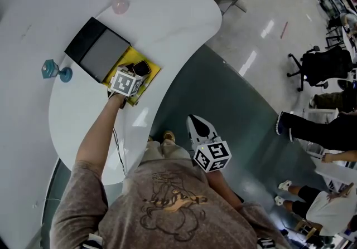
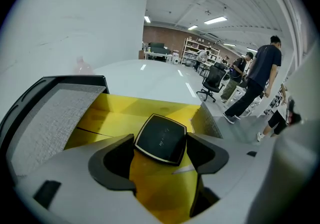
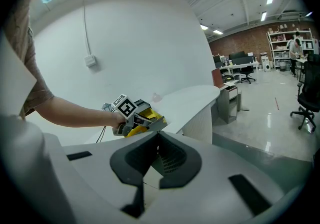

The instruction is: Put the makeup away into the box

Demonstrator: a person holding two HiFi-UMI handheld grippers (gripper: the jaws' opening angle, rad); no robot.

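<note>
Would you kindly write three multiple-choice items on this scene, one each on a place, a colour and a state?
1. Where is the black square gold-rimmed compact? A on the floor; B between the left gripper's jaws, over the open grey-lidded box; C beside a chair.
2. What colour is that box inside? A red; B yellow; C green.
3. How do the right gripper's jaws stand? A wide apart; B on a brush; C together, empty.
Answers: 1 B, the jaws clasp it above the box; 2 B, its inside shows yellow; 3 C, the tips meet, nothing between.

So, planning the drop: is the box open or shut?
Open: the box shows its yellow inside, and its lid lies folded back.
</note>
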